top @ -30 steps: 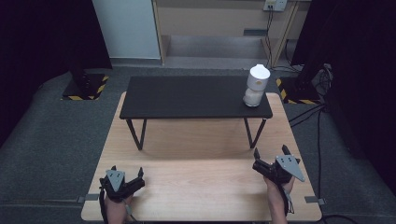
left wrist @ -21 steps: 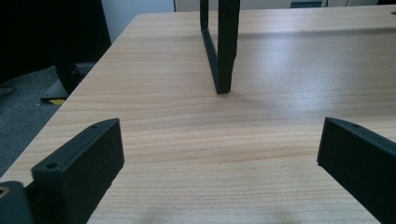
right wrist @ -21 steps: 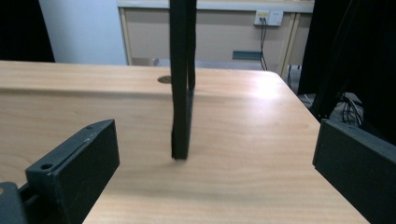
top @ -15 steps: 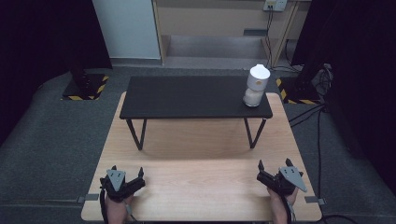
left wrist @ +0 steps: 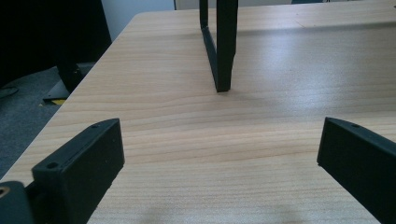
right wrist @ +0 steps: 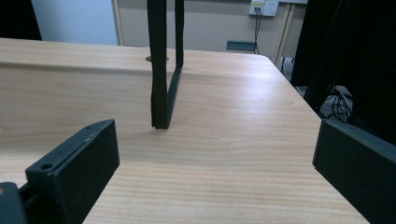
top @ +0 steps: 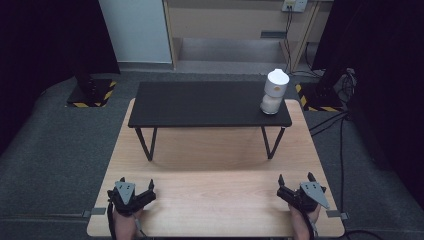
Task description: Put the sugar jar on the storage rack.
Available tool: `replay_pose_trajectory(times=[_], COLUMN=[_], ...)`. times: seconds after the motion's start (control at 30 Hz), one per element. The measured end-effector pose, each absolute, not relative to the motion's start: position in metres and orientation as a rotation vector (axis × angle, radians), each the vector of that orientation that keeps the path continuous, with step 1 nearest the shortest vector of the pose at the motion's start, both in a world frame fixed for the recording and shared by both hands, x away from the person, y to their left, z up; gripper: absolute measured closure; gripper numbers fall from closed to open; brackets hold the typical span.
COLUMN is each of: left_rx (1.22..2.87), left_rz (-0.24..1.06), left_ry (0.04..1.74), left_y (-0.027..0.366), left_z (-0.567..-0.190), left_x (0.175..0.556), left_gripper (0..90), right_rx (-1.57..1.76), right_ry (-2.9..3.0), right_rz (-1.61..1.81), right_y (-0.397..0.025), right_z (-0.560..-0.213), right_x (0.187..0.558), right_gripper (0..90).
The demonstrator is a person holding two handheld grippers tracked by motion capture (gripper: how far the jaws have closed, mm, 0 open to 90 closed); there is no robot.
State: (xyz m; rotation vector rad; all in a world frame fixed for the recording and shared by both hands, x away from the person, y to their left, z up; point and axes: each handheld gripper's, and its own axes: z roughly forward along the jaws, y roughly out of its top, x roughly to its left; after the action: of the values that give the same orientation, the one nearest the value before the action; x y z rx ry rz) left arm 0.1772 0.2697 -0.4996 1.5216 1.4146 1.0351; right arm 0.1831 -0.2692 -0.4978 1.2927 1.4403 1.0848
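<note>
I had both grippers low at the near edge of the light wooden worktop (top: 215, 170), one toward each corner. My left gripper (top: 136, 186) sat near the near-left corner, its fingers spread wide with nothing between them. Through the left gripper view I saw those fingers (left wrist: 79, 172) standing far apart over bare wood, and ahead of them the foot of one black leg (left wrist: 222, 56) of the small black bench (top: 207, 104) that stood across the far half of the worktop.

My right gripper (top: 296, 181) sat near the near-right corner, its grey three-cornered plate on top, and its fingers were likewise parted wide and held nothing. In the right gripper view the fingers (right wrist: 74, 172) framed empty wood, with the bench's other black leg (right wrist: 161, 70) planted on the worktop beyond them and a wall socket (right wrist: 260, 7) on the back wall.

The nearest thing to either gripper was a white container (top: 274, 92), upright on the right end of the black bench, close to its right edge. It had a rounded white cap over a paler, translucent lower part. It was well apart from both grippers, on the far side from my right one, untouched.

Grey carpet (top: 60, 145) lay around the worktop.
</note>
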Motion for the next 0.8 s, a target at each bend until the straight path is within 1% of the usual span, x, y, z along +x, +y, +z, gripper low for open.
replay_pose_trajectory(times=[0.4,0.8], left_rx=[1.535,1.545], left_rz=[1.039,1.044], left_ry=[1.411,1.414], left_y=[0.269,0.267], left_z=[-0.499,-0.499], left_x=[0.178,0.179], left_gripper=[0.0,0.0], right_rx=[1.332,1.295], right_ry=[1.412,1.436], right_rz=[1.109,1.097], right_y=[-0.273,-0.271], right_z=[-0.51,-0.513], right_x=[0.179,0.179], right_gripper=[0.5,0.5])
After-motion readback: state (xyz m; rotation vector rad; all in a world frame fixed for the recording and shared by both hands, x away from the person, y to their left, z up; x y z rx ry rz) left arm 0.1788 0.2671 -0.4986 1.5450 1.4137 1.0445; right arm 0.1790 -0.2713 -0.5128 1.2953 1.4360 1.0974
